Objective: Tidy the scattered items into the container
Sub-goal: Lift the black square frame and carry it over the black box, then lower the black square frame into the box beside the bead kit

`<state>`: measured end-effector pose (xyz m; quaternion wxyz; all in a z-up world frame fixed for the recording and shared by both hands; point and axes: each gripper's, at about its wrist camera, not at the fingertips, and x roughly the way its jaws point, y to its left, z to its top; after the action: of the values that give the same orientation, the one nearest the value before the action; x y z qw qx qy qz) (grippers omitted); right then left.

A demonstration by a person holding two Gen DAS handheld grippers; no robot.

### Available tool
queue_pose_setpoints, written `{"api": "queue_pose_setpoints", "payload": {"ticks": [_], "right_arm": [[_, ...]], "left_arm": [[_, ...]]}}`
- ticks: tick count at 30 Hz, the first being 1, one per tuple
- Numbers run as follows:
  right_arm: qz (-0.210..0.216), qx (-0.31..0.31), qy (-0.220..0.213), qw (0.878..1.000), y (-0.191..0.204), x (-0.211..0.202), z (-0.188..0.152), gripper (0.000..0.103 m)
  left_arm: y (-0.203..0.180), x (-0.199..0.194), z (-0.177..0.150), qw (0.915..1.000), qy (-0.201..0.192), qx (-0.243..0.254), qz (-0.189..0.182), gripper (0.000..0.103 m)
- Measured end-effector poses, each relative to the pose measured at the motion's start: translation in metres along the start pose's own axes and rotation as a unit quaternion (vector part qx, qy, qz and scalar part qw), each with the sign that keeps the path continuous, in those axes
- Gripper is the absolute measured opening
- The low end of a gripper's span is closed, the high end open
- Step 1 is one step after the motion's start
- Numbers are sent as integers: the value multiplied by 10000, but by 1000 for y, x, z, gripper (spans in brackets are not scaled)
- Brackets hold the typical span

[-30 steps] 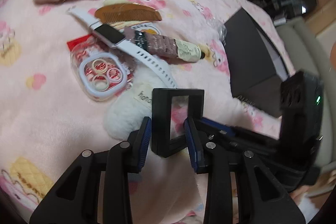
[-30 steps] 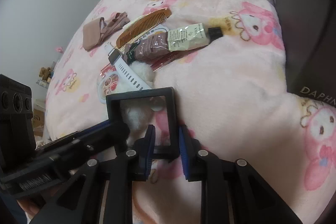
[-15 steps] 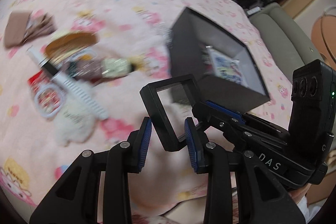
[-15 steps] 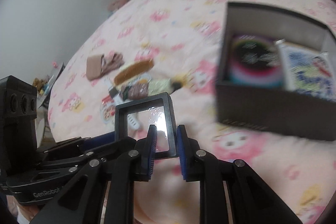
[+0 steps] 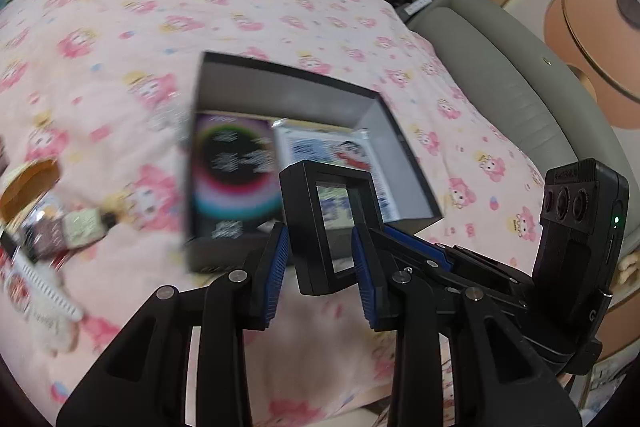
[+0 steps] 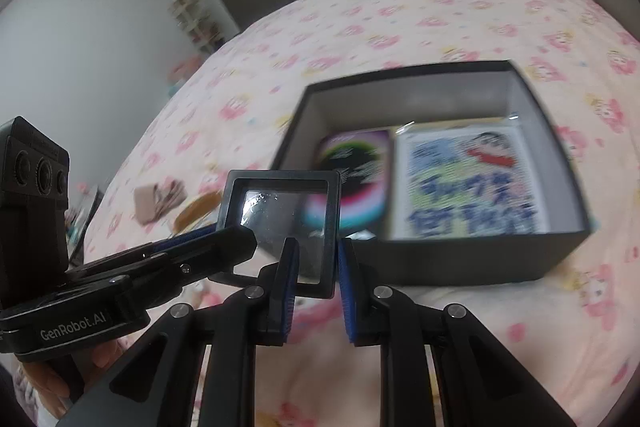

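A black square frame with a clear film (image 5: pixel 306 227) (image 6: pixel 280 175) hangs in the air just in front of the near wall of the open black box (image 5: pixel 288 71) (image 6: pixel 440 267). My left gripper (image 5: pixel 320 267) is shut on the frame's lower edge. My right gripper (image 6: pixel 318 279) is shut on one of its corners, coming in from the right in the left wrist view (image 5: pixel 416 247). A dark card with a coloured ring (image 5: pixel 236 167) (image 6: pixel 356 183) and a cartoon packet (image 5: pixel 332 151) (image 6: pixel 468 183) lie inside the box.
On the pink blanket to the left lie a wooden comb (image 5: pixel 28 179) (image 6: pixel 196 211), a tube (image 5: pixel 76 227), a white watch strap (image 5: pixel 40 283), a fluffy white item (image 5: pixel 48 323) and a brown pouch (image 6: pixel 156 199). A grey sofa (image 5: pixel 500 87) stands beyond the bed's right edge.
Both grippers have lifted the frame off the blanket and carried it to the right, away from the scattered items. The box now fills the middle of both views.
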<state>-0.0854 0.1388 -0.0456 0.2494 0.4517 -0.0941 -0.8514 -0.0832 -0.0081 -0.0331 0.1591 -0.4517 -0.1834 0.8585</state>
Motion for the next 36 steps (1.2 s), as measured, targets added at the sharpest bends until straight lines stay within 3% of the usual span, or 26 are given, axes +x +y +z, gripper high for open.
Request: {"api": "queue_pose_setpoints", "payload": {"ticks": [12,17,24,31,36], "right_arm": [[-224,204,-154,9994,-60,-7,47,17],[74,619,358,9974,-91,30,58,17],[-237,569,725,9955,-106,58,64,15],[-202,686,1083,9915,-114,82,56,15],[-327,631,1357,9882,-115,99,46,15]], "left_arm": [[-41,63,50,9995,180,271,-11,31],[-32,101,58,9979,567,140,284,32],[-21,138,60,9940,1059,-133,248,31],[-10,153,53,9895,1352,-139,490,30],[0,164,42,9838,1645,-251,670,24]]}}
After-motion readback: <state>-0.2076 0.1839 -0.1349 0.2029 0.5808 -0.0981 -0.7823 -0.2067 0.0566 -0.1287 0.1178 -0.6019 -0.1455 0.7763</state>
